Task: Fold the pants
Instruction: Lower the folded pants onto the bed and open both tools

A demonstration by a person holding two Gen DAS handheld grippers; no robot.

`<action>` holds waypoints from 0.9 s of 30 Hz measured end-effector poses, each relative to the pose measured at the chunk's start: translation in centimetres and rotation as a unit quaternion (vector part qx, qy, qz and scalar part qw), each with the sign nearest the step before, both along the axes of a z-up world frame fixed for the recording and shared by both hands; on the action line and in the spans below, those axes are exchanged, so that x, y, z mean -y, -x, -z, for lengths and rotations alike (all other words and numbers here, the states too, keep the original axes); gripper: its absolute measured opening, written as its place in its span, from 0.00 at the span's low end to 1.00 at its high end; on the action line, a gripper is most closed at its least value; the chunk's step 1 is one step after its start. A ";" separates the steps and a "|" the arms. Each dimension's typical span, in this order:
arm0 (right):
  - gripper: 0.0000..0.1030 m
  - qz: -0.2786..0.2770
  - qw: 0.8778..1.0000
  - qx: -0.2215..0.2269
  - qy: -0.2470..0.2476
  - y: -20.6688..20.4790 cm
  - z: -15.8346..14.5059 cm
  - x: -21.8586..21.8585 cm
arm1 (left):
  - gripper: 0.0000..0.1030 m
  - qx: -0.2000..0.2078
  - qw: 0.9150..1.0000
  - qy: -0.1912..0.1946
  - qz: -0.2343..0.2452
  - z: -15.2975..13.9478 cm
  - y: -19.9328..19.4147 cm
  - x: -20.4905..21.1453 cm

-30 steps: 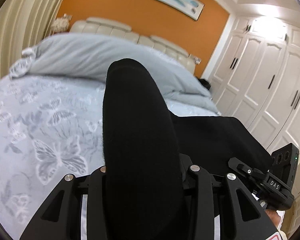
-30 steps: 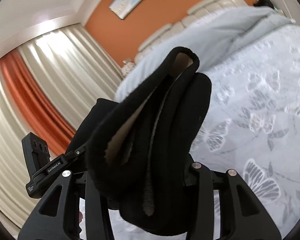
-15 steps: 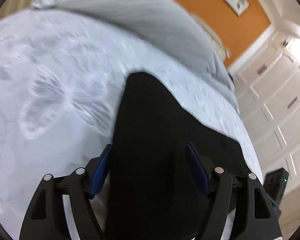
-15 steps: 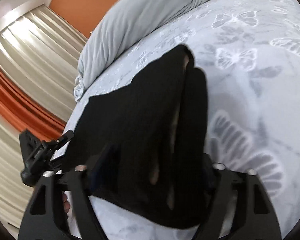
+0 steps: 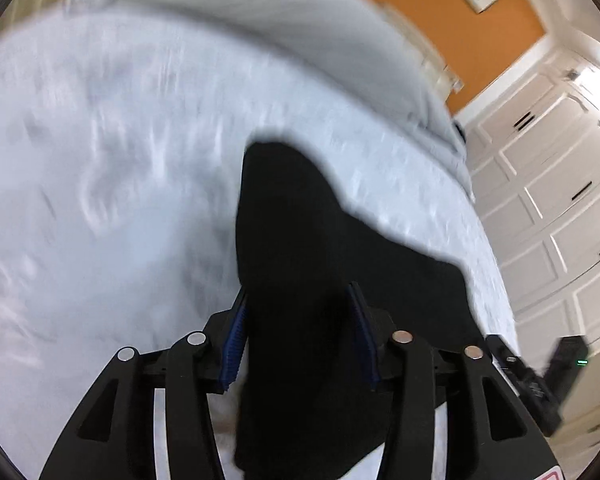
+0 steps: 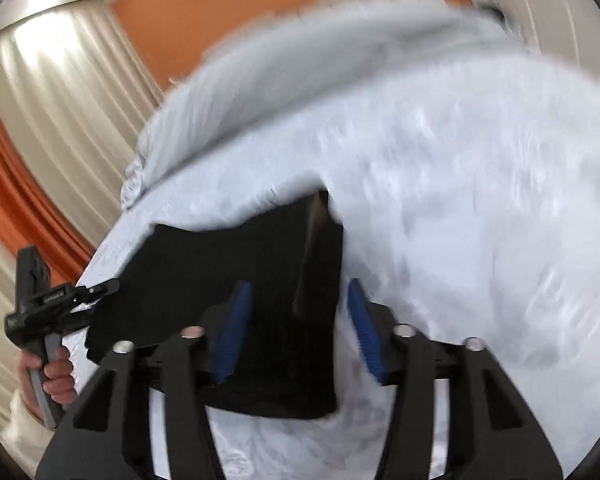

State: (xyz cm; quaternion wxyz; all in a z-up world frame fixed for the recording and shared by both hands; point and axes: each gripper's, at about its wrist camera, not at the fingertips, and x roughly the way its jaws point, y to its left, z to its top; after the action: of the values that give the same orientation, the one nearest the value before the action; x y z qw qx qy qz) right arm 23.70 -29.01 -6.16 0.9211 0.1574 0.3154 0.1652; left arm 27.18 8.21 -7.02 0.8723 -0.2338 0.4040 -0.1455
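The black pants [image 5: 300, 220] lie folded on the butterfly-print bedspread [image 5: 100, 200], blurred by motion. My left gripper [image 5: 297, 290] straddles their near left end; its jaws are closing, the blue pads [image 5: 234, 340] show bare beside the cloth, and it is open. My right gripper [image 6: 298, 283] straddles the right end of the pants [image 6: 220, 272]; its jaws are closing too, and white bedspread [image 6: 460, 220] shows between the cloth and the right-hand pad [image 6: 366, 332]. Each view catches the other gripper at the pants' far end: the right gripper [image 5: 540, 376] and the left gripper [image 6: 40, 308], held in a hand [image 6: 56, 376].
A grey duvet [image 5: 280, 40] is heaped at the head of the bed under an orange wall [image 5: 480, 28]. White wardrobe doors [image 5: 560, 200] stand past the bed's right edge. Cream and orange curtains [image 6: 60, 120] hang on the left side.
The pants, held up in both shut grippers a second ago, now rest on the bed. Both grippers tipped downward and opened, baring their blue pads, and the left one's jaws then narrowed.
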 end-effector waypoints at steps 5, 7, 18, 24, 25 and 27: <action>0.32 -0.055 0.998 0.008 0.007 -5.5 -1.2 -5.2 | 0.55 0.058 0.998 -0.021 0.010 -3.3 -3.2 3.4; 0.32 -0.021 0.998 -0.045 0.048 -9.3 3.0 -5.8 | 0.65 0.038 0.998 -0.050 0.006 -1.3 -5.7 4.7; 0.25 0.003 0.999 -0.052 0.016 -6.2 6.8 -2.1 | 0.81 -0.056 0.995 -0.065 -0.045 6.1 -8.8 2.3; 0.35 0.038 0.997 -0.066 -0.028 -0.7 1.0 -0.2 | 0.78 0.012 0.996 -0.052 -0.067 -1.3 -1.7 -0.2; 0.42 0.046 0.997 -0.065 -0.019 0.8 0.3 -0.1 | 0.80 0.026 0.995 -0.066 -0.063 -2.2 -0.1 0.1; 0.55 0.059 0.997 -0.057 -0.006 3.1 -1.2 -0.1 | 0.83 0.048 0.991 -0.115 -0.046 -4.5 3.8 1.0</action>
State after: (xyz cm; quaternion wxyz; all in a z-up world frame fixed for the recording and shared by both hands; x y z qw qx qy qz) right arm 20.57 -28.92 -4.99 0.9088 0.1902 0.3568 0.1029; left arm 23.37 7.22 -2.50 0.9174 -0.1431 0.3650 -0.0688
